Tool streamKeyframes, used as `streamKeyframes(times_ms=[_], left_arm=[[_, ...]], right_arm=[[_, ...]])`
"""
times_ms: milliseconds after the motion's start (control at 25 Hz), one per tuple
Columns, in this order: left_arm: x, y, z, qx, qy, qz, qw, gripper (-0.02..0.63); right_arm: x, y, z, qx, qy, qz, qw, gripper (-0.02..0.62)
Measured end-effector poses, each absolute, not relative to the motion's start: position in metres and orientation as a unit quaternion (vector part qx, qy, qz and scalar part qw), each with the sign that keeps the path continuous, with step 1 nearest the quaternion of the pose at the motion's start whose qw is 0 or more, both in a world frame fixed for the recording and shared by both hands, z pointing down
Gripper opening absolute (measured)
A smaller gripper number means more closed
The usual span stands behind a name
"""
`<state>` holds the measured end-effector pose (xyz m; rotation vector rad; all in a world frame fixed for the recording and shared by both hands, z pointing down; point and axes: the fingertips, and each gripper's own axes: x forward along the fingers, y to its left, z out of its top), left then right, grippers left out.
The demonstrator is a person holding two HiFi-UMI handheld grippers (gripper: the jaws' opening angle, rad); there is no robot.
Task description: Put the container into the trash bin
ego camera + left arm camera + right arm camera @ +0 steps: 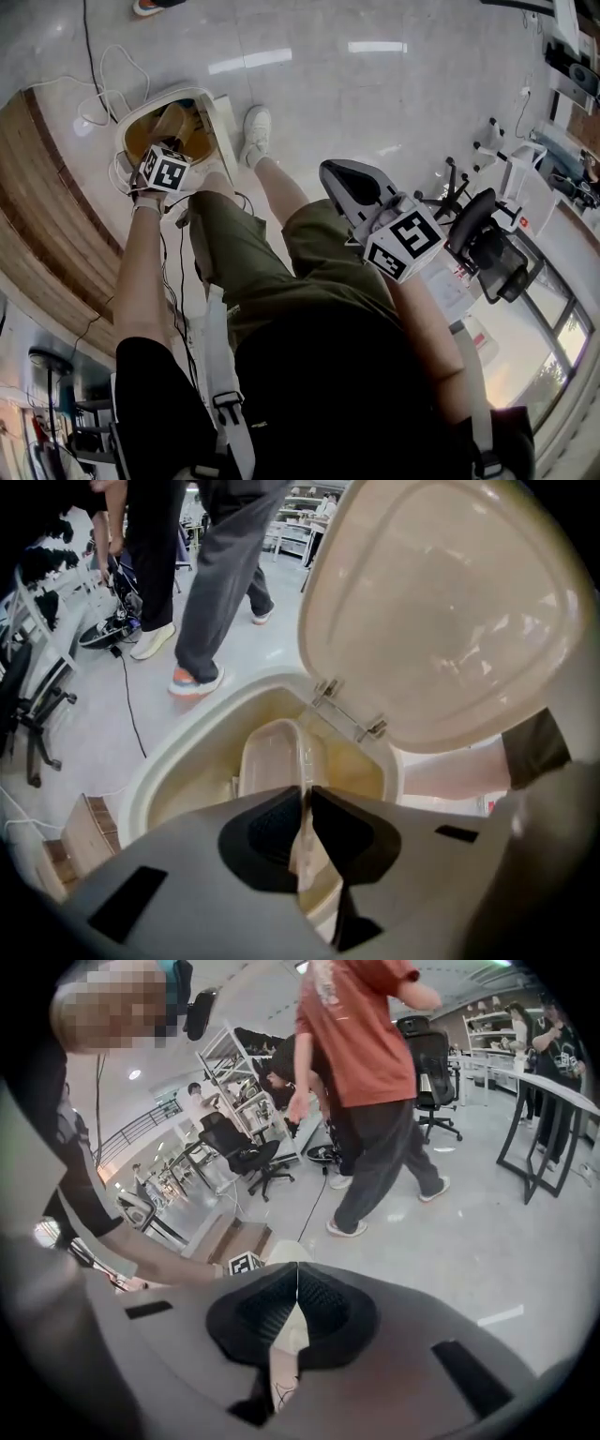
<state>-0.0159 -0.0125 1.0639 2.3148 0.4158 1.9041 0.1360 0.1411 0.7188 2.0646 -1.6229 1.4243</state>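
Note:
The cream trash bin (129, 120) stands on the floor with its lid (223, 120) swung up. My left gripper (176, 141) hangs over its mouth, pointing steeply down. In the left gripper view, the left gripper (307, 794) is shut on the thin rim of a clear plastic container (272, 761). The container hangs inside the bin's rim (183, 757), below the raised lid (441, 611). My right gripper (330, 172) is held above the person's right thigh, away from the bin. In its own view the right gripper (297, 1271) is shut with nothing between its pads.
My wearer's legs and a white shoe (255, 131) are right beside the bin. White cables (94, 103) trail on the floor behind it, and a wooden strip (47, 216) runs along the left. An office chair (487, 248) is at the right. People (211, 583) (375, 1101) stand nearby.

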Motion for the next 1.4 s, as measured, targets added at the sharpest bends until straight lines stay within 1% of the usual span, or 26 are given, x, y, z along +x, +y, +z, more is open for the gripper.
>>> streamKeyframes(times_ms=[280,560,880,1080,1200,1240,1320,1400], left_arm=[[-0.014,-0.013,1.092,0.752,0.126,0.643,0.070,0.044],[-0.011,-0.017,1.105,0.747,0.117,0.651,0.064,0.044],[-0.013,-0.028,1.118,0.737,0.112,0.666,0.027,0.049],[-0.019,-0.030,1.124,0.721,0.115,0.683,-0.006,0.096],[-0.027,-0.031,1.129,0.711,0.113,0.694,-0.014,0.173],[-0.028,-0.031,1.129,0.708,0.112,0.697,-0.015,0.188],[-0.031,-0.031,1.129,0.707,0.107,0.699,-0.017,0.205],[-0.031,-0.031,1.128,0.708,0.104,0.699,-0.017,0.209]], right_arm=[[0.141,0.147,0.730,0.691,-0.531,0.484,0.081,0.015],[0.142,0.151,0.734,0.692,-0.523,0.490,0.084,0.015],[0.138,0.152,0.737,0.692,-0.518,0.494,0.086,0.015],[0.136,0.151,0.739,0.691,-0.518,0.496,0.087,0.015],[0.134,0.150,0.740,0.691,-0.518,0.496,0.088,0.015],[0.134,0.151,0.739,0.691,-0.518,0.496,0.088,0.015],[0.133,0.152,0.738,0.692,-0.519,0.495,0.088,0.015],[0.132,0.152,0.738,0.692,-0.520,0.494,0.087,0.015]])
